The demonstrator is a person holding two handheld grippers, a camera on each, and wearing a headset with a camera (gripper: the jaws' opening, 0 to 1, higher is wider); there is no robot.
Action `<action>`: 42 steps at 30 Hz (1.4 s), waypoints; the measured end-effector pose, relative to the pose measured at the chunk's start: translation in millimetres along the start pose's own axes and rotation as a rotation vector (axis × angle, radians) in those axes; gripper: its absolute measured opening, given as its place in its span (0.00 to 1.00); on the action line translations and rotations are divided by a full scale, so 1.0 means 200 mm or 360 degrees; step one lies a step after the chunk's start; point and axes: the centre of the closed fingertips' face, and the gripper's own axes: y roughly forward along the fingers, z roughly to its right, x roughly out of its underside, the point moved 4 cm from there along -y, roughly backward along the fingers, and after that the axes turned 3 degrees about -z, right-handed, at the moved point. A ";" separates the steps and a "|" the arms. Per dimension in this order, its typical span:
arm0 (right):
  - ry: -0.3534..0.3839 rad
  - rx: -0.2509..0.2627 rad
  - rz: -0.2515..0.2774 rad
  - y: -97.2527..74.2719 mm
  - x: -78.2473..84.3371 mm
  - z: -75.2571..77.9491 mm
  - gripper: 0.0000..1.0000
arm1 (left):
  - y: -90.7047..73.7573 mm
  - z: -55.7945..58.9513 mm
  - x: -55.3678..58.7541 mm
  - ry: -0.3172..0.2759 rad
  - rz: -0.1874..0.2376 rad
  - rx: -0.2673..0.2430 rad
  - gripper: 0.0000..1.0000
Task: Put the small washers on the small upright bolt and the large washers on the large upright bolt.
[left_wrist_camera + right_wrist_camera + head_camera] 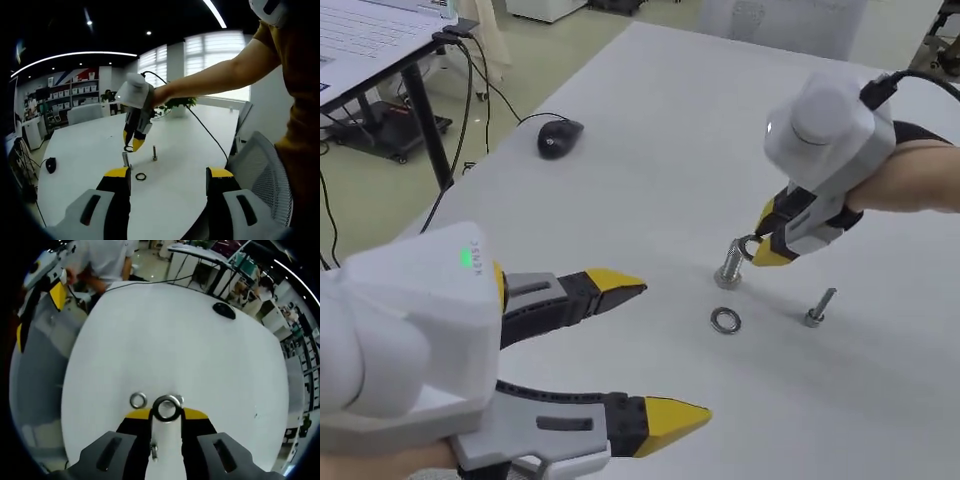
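Washer (748, 246) pinched in right gripper (761, 243) beside large bolt (729, 270).

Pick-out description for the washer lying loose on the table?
On the white table, find the large upright bolt by the right tool. The loose washer lies flat beside it; the other washer is gripped in that tool.

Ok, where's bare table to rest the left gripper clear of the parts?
Bare table lies between the mouse and the large bolt. Crowded: the right gripper with the held washer by that bolt, with the loose washer and small bolt close by.
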 end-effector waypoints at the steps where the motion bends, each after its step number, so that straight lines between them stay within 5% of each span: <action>1: -0.0003 0.0000 0.0001 0.00 -0.01 0.01 0.21 | 0.00 -0.01 0.00 -0.0003 -0.0001 -0.0002 0.60; 21: 0.0002 -0.0051 -0.0044 0.16 0.02 0.13 0.22 | 0.04 -0.04 0.01 -0.0034 -0.0003 0.0002 0.60; 42: 0.0011 -0.0071 -0.0064 0.30 0.05 0.09 0.22 | 0.05 -0.02 0.02 -0.0051 -0.0005 0.0028 0.59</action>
